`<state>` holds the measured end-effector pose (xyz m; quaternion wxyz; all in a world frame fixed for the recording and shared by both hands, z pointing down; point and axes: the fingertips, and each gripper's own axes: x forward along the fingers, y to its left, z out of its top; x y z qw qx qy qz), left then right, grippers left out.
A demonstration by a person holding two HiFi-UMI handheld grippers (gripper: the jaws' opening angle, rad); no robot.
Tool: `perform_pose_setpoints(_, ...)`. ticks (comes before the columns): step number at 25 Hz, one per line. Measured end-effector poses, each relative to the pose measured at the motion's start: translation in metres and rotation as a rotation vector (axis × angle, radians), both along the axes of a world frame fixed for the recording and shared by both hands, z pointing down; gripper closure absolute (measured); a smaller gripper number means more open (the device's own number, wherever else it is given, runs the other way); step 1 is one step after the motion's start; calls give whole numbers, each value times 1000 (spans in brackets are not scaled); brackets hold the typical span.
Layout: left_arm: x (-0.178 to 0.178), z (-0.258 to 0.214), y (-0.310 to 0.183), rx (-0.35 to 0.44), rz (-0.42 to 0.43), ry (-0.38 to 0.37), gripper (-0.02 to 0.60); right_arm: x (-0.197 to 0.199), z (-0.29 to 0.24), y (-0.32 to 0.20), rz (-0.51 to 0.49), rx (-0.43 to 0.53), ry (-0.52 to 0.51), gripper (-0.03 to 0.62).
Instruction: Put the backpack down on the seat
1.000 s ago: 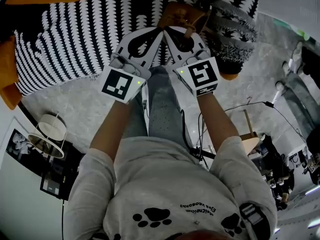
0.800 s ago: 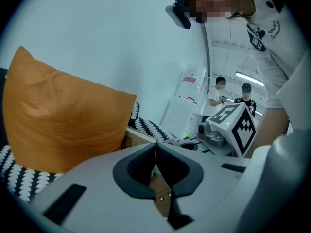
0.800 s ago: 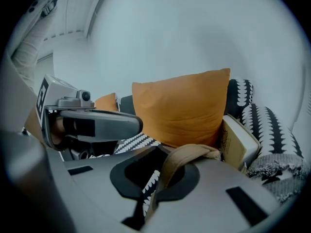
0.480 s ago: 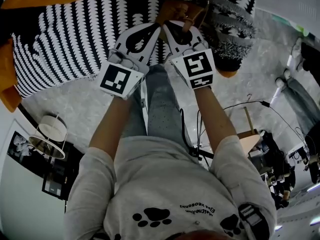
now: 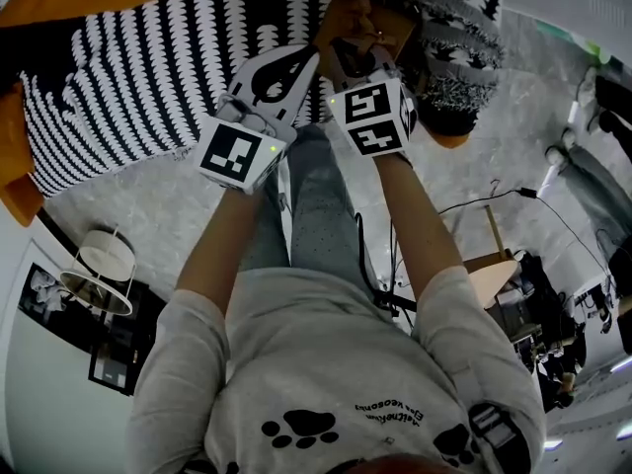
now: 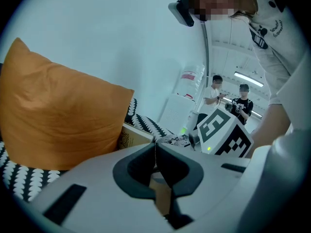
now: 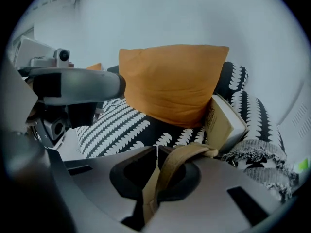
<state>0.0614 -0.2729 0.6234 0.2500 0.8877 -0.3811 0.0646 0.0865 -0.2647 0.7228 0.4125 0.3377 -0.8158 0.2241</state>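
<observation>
We hold the left gripper [image 6: 155,147] with its fingers pressed together, a tan strap [image 6: 163,194] pinched just behind their tips. The right gripper [image 7: 156,152] is clamped tight on a tan loop [image 7: 177,161]. The backpack [image 5: 346,23] is at top centre of the head view, over the black-and-white seat [image 5: 148,77], near an orange cushion [image 7: 170,81].

Dim bluish light, heavy fisheye vignetting.

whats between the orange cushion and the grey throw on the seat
The backpack, right beside the orange cushion, with the grey throw on its other side; the right gripper view shows it.
</observation>
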Motion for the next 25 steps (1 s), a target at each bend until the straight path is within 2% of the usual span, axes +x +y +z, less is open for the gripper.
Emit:
perform_pose_setpoints(5,0,19,8,-51,46,-39,560,14,14,5,31,-27,48,562)
perform_pose_setpoints(13,14,23,14,-62,81,-53,560,36,9,10,122,-15,122,558)
perform_pose_setpoints(14,16,20,14,-63,87,-53,560,37,6,11,133,-18,128,539)
perform_pose_setpoints(16,19,15,15,-64,100,-53,560,40,0,13,150,-28,135,451)
perform_pose_setpoints(22,37,32,19,-72,141,-60,560,54,9,24,186,-51,151,379)
perform_pose_setpoints(25,44,32,17,-77,156,-62,560,62,-1,26,201,-45,164,364)
